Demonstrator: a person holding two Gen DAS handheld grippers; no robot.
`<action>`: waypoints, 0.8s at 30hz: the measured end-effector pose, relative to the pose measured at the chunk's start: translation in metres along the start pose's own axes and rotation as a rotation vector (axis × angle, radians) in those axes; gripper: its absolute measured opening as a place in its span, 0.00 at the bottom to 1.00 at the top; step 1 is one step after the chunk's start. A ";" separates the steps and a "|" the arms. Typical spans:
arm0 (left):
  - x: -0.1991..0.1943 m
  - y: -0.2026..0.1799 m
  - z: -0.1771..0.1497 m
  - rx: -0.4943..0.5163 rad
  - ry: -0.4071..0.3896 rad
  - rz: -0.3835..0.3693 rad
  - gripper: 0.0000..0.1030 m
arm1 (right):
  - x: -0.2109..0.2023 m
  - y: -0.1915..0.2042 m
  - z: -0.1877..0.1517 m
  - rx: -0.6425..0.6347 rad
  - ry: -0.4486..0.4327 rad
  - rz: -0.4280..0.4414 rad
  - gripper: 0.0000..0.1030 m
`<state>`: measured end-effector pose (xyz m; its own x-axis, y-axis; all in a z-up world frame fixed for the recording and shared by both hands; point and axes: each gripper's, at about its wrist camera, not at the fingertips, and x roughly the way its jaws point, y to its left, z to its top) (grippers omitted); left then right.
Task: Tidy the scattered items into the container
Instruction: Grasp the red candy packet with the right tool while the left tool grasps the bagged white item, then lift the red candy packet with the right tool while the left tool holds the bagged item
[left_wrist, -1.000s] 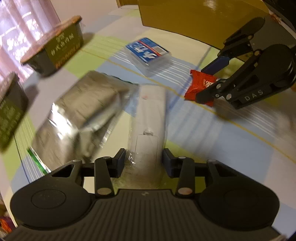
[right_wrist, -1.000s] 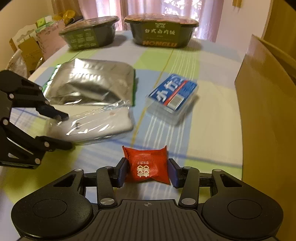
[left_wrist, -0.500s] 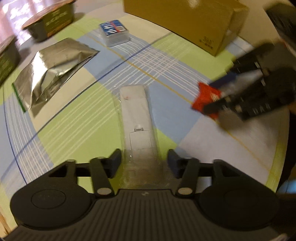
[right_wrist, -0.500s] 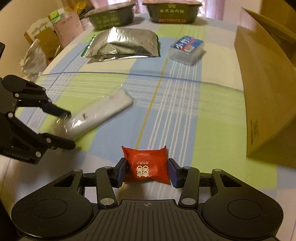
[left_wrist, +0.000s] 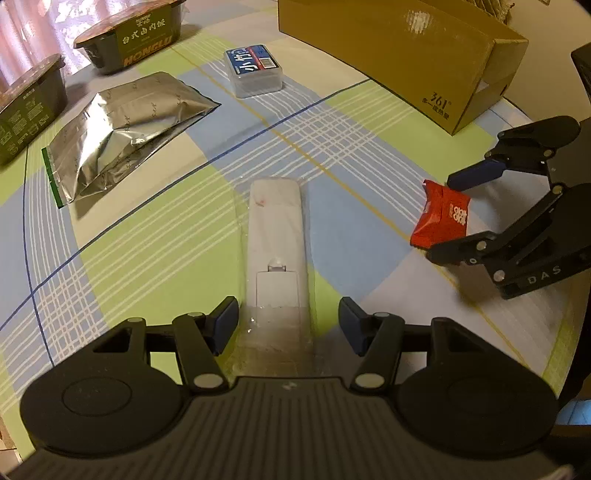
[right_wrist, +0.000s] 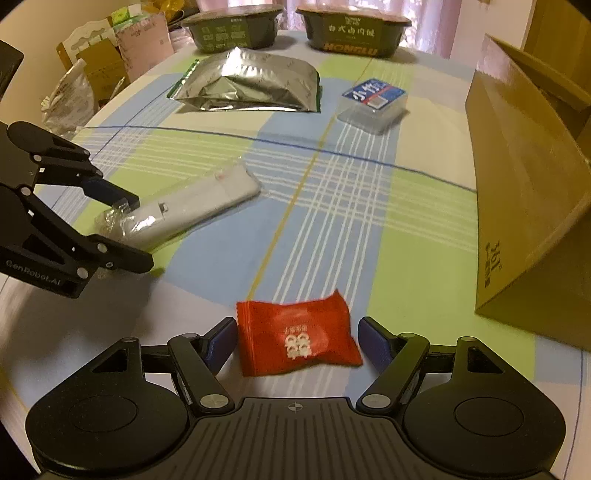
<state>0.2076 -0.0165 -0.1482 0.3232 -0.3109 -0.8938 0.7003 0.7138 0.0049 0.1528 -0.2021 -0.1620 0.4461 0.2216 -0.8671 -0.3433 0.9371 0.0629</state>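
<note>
Both our grippers have let go within the last second: the left gripper (left_wrist: 288, 319), which was clamped on the white remote in its clear wrap (left_wrist: 276, 243), now stands with its jaws spread wide and the remote lying on the checked tablecloth (left_wrist: 155, 258) between them and ahead, no longer squeezed. Our right gripper (right_wrist: 297, 341) has likewise widened, and the red candy packet (right_wrist: 297, 338) sits loose between its pads, tilted on the cloth. We judge both items were set down short of the cardboard box (right_wrist: 524, 206), which stands off to the right gripper's right, so neither is tidied yet. Farther ahead lie a silver foil pouch (right_wrist: 247, 86) and a small clear plastic case (right_wrist: 373, 101) with a blue label. The box reads "361°"; a dark food tray (right_wrist: 352, 33) beyond reads "HONGLU"; the grippers bear "DAS" and "GenRobot.AI".
</note>
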 end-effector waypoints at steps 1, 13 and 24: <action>0.001 0.000 0.000 0.000 0.004 0.001 0.54 | 0.000 0.000 -0.002 -0.002 -0.002 -0.005 0.75; 0.001 -0.001 -0.003 -0.022 0.024 -0.009 0.37 | -0.006 0.000 -0.001 -0.023 -0.019 -0.038 0.49; -0.013 -0.010 -0.013 -0.003 0.033 -0.030 0.34 | -0.016 0.004 -0.005 -0.018 -0.017 -0.020 0.39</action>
<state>0.1879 -0.0115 -0.1427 0.2807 -0.3114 -0.9079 0.7078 0.7060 -0.0233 0.1402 -0.2029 -0.1502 0.4671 0.2075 -0.8595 -0.3492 0.9363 0.0363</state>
